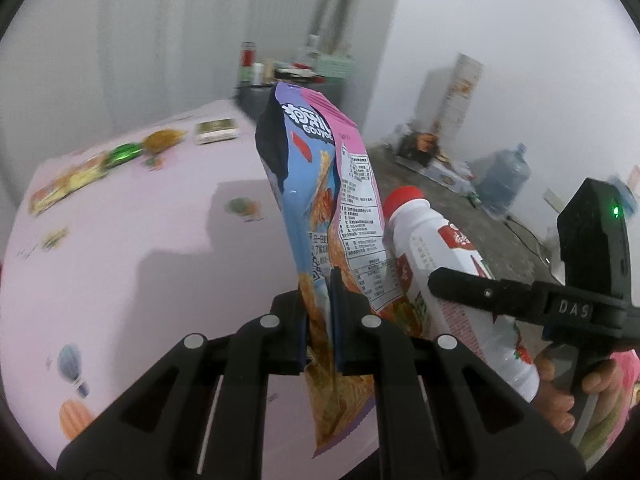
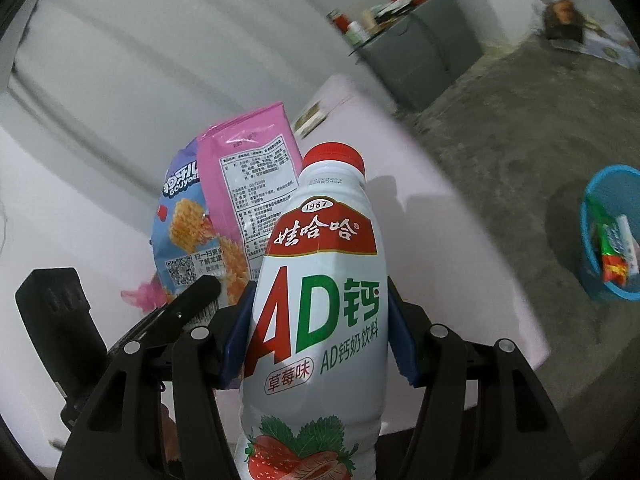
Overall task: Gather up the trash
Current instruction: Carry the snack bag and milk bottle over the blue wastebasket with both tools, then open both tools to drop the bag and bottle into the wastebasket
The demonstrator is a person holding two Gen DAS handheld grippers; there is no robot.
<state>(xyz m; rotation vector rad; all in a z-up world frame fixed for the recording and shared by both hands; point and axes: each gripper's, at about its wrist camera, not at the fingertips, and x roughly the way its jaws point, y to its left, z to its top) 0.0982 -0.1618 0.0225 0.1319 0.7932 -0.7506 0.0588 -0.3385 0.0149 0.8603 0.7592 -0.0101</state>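
The left gripper (image 1: 320, 320) pinches a snack bag (image 1: 320, 200) near its lower end, so it stands upright above the pink bench (image 1: 140, 240). Alongside, the right gripper (image 2: 320, 332) clamps a white drink bottle (image 2: 320, 280) at its waist. Both seem bound for the blue basket (image 2: 600, 288) on the floor, which already holds wrappers.

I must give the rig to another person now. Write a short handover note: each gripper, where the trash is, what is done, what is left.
Left gripper: shut on the snack bag, lifted off the table.
Right gripper: shut on the strawberry milk drink bottle, red cap up.
Blue basket stands on the floor to the right, with wrappers already inside.
Done: both items picked up.
Left: drop both in the basket, then fetch the wrappers at the pink table's far edge.
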